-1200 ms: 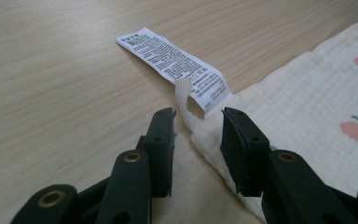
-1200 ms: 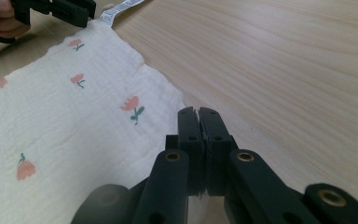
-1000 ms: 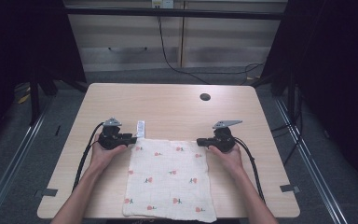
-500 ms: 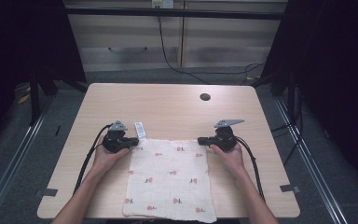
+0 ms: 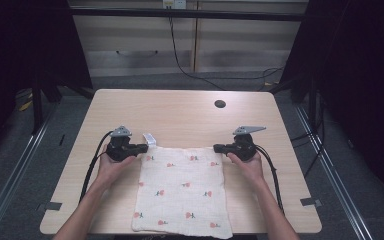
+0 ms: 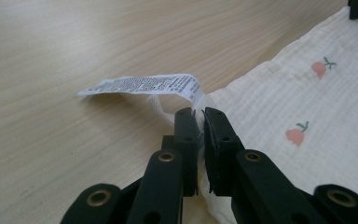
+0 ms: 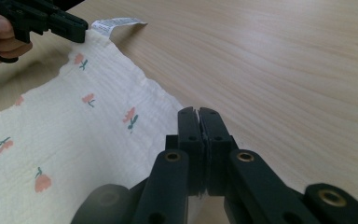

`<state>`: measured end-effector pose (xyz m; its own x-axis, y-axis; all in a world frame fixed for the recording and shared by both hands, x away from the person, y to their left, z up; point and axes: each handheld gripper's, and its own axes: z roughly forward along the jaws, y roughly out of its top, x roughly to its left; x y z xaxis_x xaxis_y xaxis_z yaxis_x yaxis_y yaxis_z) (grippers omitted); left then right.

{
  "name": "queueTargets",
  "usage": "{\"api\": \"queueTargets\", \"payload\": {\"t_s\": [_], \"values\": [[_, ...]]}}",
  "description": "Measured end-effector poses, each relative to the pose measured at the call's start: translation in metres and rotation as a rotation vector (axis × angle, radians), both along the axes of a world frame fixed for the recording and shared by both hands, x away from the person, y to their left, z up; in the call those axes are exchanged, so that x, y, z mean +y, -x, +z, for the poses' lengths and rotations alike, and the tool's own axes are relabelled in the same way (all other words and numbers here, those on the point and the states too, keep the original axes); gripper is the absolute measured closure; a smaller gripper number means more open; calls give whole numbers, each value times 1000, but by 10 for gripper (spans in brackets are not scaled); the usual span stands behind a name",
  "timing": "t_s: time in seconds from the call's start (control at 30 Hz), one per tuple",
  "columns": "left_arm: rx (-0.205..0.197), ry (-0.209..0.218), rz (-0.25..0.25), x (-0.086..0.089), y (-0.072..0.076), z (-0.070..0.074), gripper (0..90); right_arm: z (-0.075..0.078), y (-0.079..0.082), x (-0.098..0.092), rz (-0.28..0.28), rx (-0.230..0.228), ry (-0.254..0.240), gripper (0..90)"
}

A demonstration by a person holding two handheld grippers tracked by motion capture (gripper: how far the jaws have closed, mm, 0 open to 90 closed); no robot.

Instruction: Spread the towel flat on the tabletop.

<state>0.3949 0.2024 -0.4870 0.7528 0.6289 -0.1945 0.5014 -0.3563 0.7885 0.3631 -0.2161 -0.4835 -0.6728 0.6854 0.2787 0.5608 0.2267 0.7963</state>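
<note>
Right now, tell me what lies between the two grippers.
High view: the cloth's far edge spans from left gripper to right gripper, both clamped on its corners.

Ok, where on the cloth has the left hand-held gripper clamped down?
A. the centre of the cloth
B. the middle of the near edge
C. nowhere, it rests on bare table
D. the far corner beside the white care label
D: in the left gripper view the left hand-held gripper has its jaws shut on the cloth corner right next to the white care label.

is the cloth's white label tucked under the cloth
No, the white label sticks out past the corner of the cloth onto the bare table.
</note>
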Motion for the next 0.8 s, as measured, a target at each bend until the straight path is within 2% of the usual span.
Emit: {"api": "queueTargets", "payload": {"t_s": [0.1,0.2,0.33,0.43,0.53,0.63,0.73,0.8], "values": [[-15,19,4,1,1,7,845,3,0,-3,-3,-9,-6,886],[-24,67,31,1,2,14,845,7,0,-5,-6,-19,-11,885],[-46,63,8,-2,3,24,845,15,0,-6,-13,-32,-20,886],[-63,85,11,-1,4,32,845,22,-2,-7,-14,-45,-12,886],[-68,56,5,0,4,36,845,32,-4,-8,-17,-63,-10,886],[-75,82,21,3,1,43,845,42,-5,-10,-19,-80,-14,885],[-92,87,22,5,0,53,845,51,-10,-11,-13,-91,0,885],[-106,92,25,5,0,59,846,56,-11,-12,-16,-98,-11,886]]}}
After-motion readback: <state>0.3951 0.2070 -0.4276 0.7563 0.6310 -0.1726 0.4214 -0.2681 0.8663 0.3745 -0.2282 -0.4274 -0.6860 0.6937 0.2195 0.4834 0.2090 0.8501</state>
